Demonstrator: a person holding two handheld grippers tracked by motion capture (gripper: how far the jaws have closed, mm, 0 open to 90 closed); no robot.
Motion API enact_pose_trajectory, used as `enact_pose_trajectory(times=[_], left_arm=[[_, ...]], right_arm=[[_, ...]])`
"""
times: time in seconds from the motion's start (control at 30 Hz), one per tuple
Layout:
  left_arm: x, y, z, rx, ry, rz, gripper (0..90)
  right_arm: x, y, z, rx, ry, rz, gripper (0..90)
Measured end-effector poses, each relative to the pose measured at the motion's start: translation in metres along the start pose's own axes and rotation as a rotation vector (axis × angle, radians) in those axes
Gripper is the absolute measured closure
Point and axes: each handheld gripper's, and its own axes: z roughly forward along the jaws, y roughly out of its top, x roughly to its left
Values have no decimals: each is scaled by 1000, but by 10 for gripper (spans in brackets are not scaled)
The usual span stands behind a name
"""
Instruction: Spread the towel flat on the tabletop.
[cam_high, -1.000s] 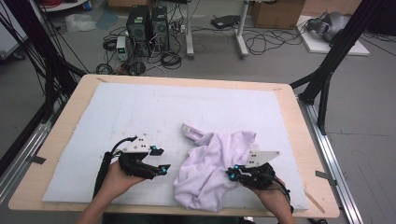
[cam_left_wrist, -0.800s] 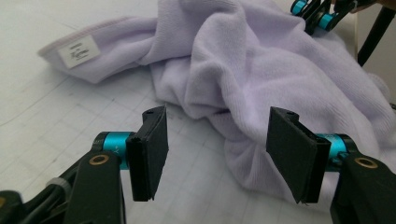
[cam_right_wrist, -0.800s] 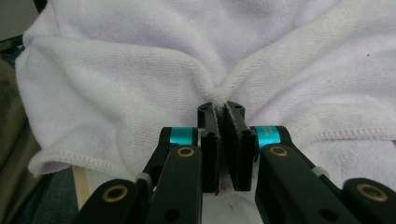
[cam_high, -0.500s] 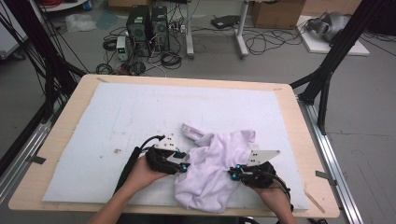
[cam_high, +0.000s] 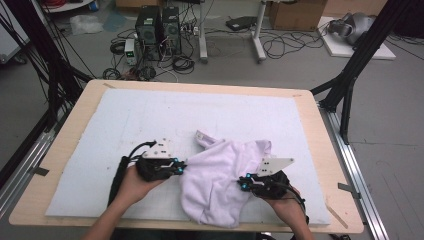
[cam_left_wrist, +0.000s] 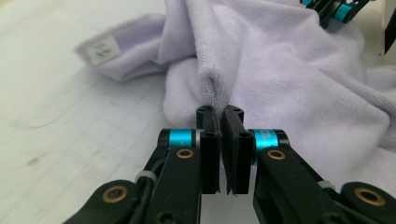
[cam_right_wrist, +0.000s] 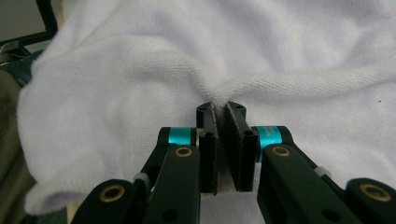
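Towel (cam_high: 220, 180) lying crumpled near the front edge of the white mat (cam_high: 150, 120), both grippers pinching it.

Left gripper (cam_left_wrist: 219, 122) has just been closing and is now clamping a fold at the towel's left edge; right gripper (cam_right_wrist: 220, 116) is gripping a ridge of cloth on its right side, jaws nearly together.

Lab: computer towers (cam_high: 159, 27), floor cables (cam_high: 280, 47), black rig struts (cam_high: 360, 60).
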Motion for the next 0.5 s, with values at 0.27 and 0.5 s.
enact_pose_trajectory(times=[0.27,0.5], left_arm=[[-16,-21,-66,40,90,28,856],[-26,-48,-63,71,41,13,796]], right_arm=[[21,27,15,-39,91,-65,843],[37,22,29,43,144,-97,837]])
